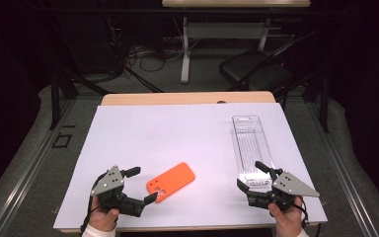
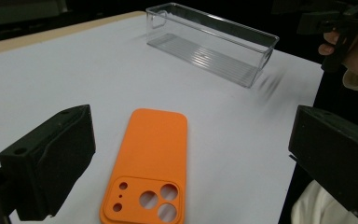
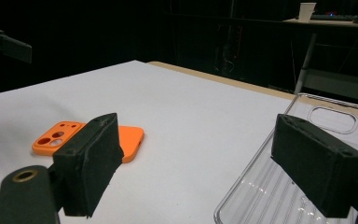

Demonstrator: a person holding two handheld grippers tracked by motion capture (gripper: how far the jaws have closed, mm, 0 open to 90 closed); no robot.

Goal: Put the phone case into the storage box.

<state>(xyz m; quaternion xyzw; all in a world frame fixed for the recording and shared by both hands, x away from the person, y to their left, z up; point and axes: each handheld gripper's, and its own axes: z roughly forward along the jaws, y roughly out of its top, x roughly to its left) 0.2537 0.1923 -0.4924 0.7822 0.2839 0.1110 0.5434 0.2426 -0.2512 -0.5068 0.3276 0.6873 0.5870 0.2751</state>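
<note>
An orange phone case [image 1: 171,181] lies back-up on the white sheet, camera holes toward the near edge. My left gripper [image 1: 143,185] stands open just left of it, one jaw at either side of its near end without touching. In the left gripper view the case [image 2: 149,154] lies ahead between the wide jaws of my left gripper [image 2: 191,140]. A clear plastic box [image 1: 250,145] lies lengthwise at the right. My right gripper [image 1: 250,176] is open at its near end. In the right gripper view, one jaw of my right gripper [image 3: 205,154] hangs over the box [image 3: 261,191]; the case [image 3: 133,142] lies to the left.
The white sheet [image 1: 177,133] covers most of a wooden table, whose bare edge [image 1: 187,98] shows at the back. Beyond stand a black chair [image 1: 256,66] and another table's leg [image 1: 185,54], with cables on the floor. A paper cup [image 3: 307,9] stands on a distant table.
</note>
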